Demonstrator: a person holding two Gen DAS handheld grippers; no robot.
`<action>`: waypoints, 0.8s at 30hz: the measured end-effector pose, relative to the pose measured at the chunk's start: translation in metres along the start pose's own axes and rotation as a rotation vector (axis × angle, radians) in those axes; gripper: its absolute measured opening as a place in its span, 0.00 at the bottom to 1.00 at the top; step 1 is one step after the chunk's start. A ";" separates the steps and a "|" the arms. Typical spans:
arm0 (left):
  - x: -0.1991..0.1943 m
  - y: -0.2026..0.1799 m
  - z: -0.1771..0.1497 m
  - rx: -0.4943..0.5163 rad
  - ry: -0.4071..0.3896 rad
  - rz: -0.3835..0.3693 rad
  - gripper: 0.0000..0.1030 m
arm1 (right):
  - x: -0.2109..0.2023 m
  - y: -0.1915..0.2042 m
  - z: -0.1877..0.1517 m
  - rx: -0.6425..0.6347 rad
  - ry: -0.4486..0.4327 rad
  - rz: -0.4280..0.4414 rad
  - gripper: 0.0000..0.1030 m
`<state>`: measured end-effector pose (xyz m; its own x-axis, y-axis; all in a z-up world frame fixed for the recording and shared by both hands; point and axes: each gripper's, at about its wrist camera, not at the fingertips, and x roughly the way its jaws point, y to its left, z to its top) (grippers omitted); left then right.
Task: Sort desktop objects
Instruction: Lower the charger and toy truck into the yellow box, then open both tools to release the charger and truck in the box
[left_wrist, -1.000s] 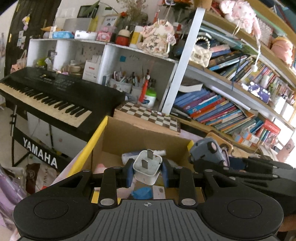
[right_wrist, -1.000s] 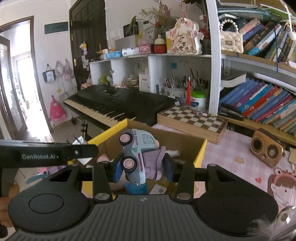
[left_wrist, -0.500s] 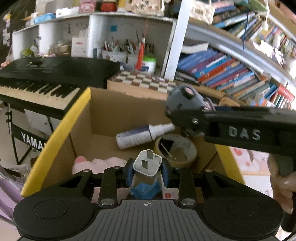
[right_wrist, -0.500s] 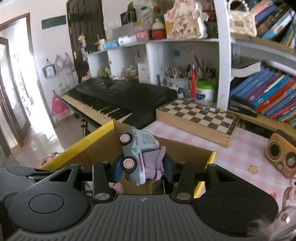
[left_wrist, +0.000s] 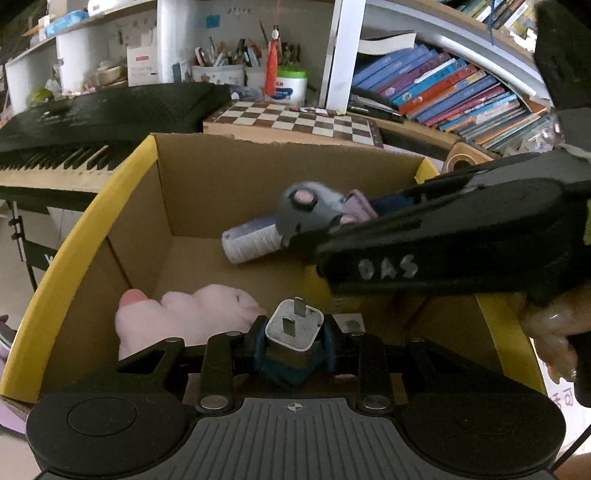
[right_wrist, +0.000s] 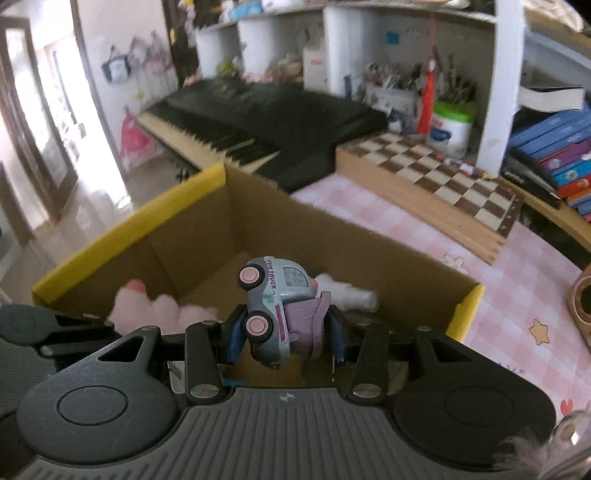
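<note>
— Now, what am I carrying over the cardboard box (left_wrist: 236, 188)?

— Left gripper (left_wrist: 294, 341): jaws clenched on a white plug adapter (left_wrist: 294, 326), prongs pointing ahead; I judge it hard, light, slick-sided, best pinched across its flat faces. Right gripper (right_wrist: 282, 328): jaws grasping a toy truck (right_wrist: 275, 299) by its sides, wheels turned left; rigid, light, liable to roll. Both hang above the box's open mouth.

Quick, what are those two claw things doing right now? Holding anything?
Left gripper: jaws shut on a white plug adapter.
Right gripper: jaws shut on a toy truck.
</note>
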<state>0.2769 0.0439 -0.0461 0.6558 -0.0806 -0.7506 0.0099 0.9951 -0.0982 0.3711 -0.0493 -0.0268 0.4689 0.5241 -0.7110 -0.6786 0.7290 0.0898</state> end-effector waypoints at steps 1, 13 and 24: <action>0.001 0.000 0.000 -0.001 0.003 0.005 0.29 | 0.003 0.001 0.000 -0.017 0.016 0.004 0.40; 0.000 0.000 -0.001 -0.027 -0.013 0.030 0.30 | 0.022 0.012 0.006 -0.120 0.134 0.030 0.40; -0.034 0.007 -0.008 -0.063 -0.108 0.030 0.62 | 0.014 0.009 0.006 -0.096 0.068 0.013 0.47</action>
<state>0.2487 0.0530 -0.0269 0.7324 -0.0404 -0.6797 -0.0567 0.9911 -0.1201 0.3750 -0.0328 -0.0314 0.4226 0.4996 -0.7562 -0.7369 0.6751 0.0343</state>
